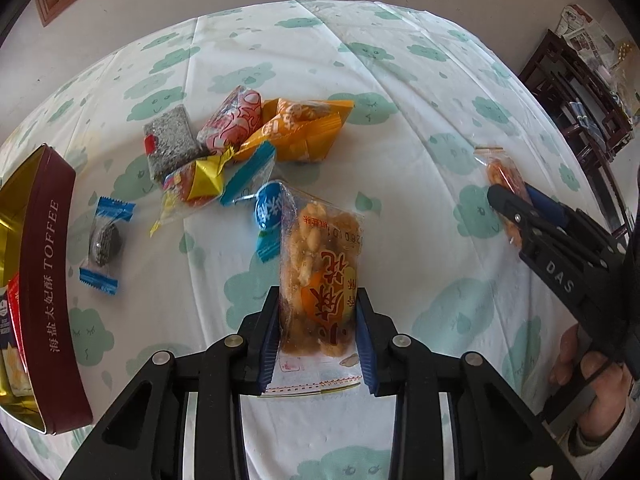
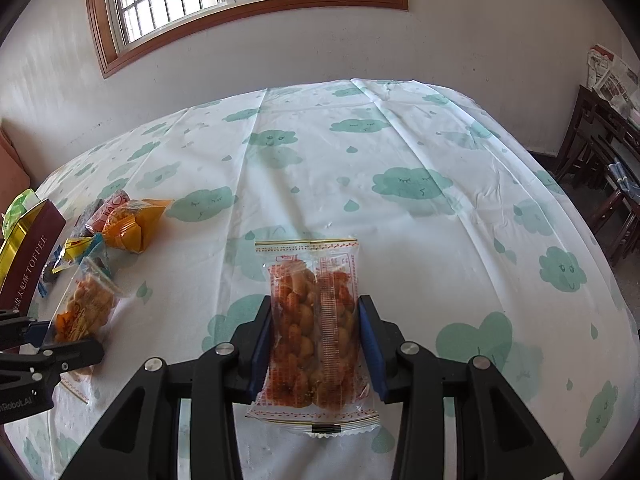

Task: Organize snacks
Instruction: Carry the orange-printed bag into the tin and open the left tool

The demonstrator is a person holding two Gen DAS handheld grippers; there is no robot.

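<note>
The left gripper pinched a clear peanut brittle packet with an orange label, held above the cloud-print tablecloth. The right gripper clamped a clear packet of reddish coated peanuts bearing red print. Loose snacks lay piled at 11 o'clock of the left gripper, near the maroon toffee tin at 9 o'clock.
</note>
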